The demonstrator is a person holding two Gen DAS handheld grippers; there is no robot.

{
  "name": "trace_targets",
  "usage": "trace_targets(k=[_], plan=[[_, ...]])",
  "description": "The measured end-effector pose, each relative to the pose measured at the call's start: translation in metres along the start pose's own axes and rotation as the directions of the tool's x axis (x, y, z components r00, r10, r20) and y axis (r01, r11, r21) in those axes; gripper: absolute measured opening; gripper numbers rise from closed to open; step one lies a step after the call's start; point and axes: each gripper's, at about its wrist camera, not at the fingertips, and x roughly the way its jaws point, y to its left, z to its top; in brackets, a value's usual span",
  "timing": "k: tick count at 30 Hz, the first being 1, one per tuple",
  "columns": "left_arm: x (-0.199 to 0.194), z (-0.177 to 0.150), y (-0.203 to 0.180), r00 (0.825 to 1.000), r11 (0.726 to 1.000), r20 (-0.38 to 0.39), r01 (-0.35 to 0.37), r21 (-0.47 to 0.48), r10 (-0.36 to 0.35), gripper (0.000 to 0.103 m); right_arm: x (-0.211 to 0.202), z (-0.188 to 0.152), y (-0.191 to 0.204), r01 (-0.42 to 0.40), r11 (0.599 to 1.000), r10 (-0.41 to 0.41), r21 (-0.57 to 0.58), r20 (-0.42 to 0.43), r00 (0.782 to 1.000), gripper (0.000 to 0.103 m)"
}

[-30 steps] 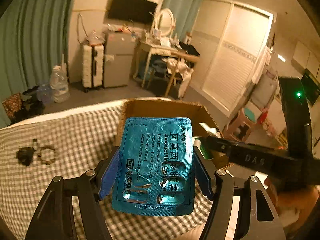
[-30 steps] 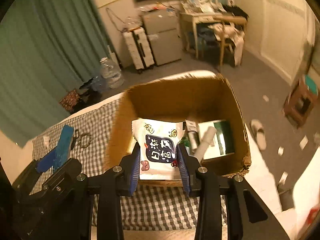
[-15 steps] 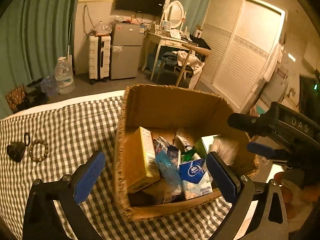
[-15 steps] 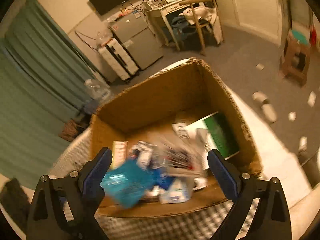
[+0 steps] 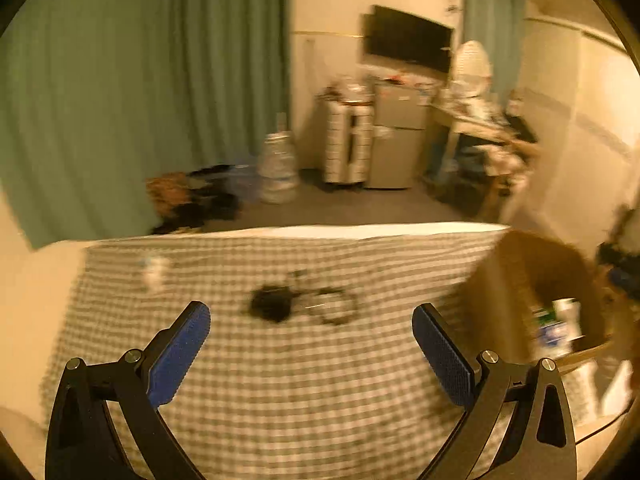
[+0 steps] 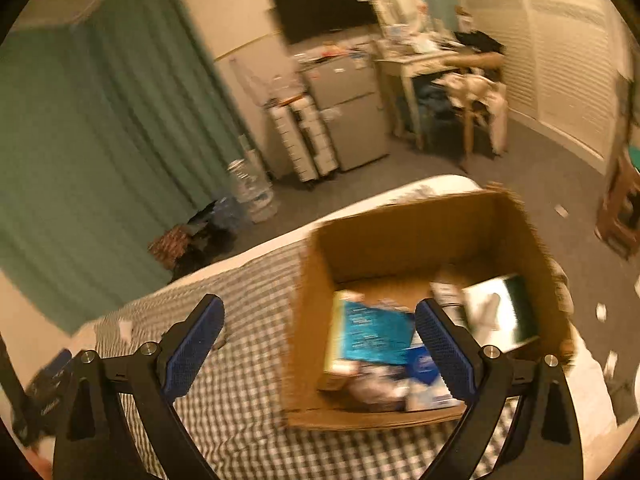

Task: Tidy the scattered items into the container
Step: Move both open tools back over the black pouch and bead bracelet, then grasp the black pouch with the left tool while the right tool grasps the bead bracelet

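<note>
My left gripper (image 5: pixel 311 326) is open and empty over the checked cloth (image 5: pixel 280 380). Ahead of it lie a small black object (image 5: pixel 271 303) and a bead bracelet (image 5: pixel 333 305), with a small white item (image 5: pixel 155 274) further left. The cardboard box (image 5: pixel 504 280) sits at the right edge of the left wrist view. My right gripper (image 6: pixel 320 330) is open and empty at the box's near left corner. Inside the cardboard box (image 6: pixel 404 224) lie a blue blister pack (image 6: pixel 376 332), a yellow carton (image 6: pixel 335 344), a green-and-white box (image 6: pixel 496 314) and other packets.
The bed's far edge (image 5: pixel 320 232) drops to the floor, where a water jug (image 5: pixel 278 168) and dark bags (image 5: pixel 200 200) stand by the green curtain. A suitcase, a small fridge and a cluttered desk stand further back. Scraps of paper (image 6: pixel 600 312) litter the floor right of the box.
Both grippers opened and let go: the blue blister pack and the white packet dropped into the box. My left gripper swung left toward the black object and bracelet; the right one shifted left.
</note>
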Motion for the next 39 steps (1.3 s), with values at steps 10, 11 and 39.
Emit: trace_targets(k=[10,11,39], plan=[[0.064,-0.123,0.068,0.985,0.972,-0.05,-0.168,-0.167,0.162,0.103,0.097,-0.098,0.151,-0.097,0.956,0.065,-0.278,-0.122,0.99,0.097],[0.076,-0.131,0.066,0.988,0.973,-0.079,-0.142,-0.181,0.13,0.103,0.108,-0.108,0.158,-0.084,0.953,0.05,-0.292,-0.123,0.991,0.097],[0.267,-0.063,0.074,0.986,0.958,-0.088,0.112,-0.265,-0.139,0.015,0.317,-0.138,0.176,-0.054,0.958,0.009,-0.28,-0.159,0.987,0.011]])
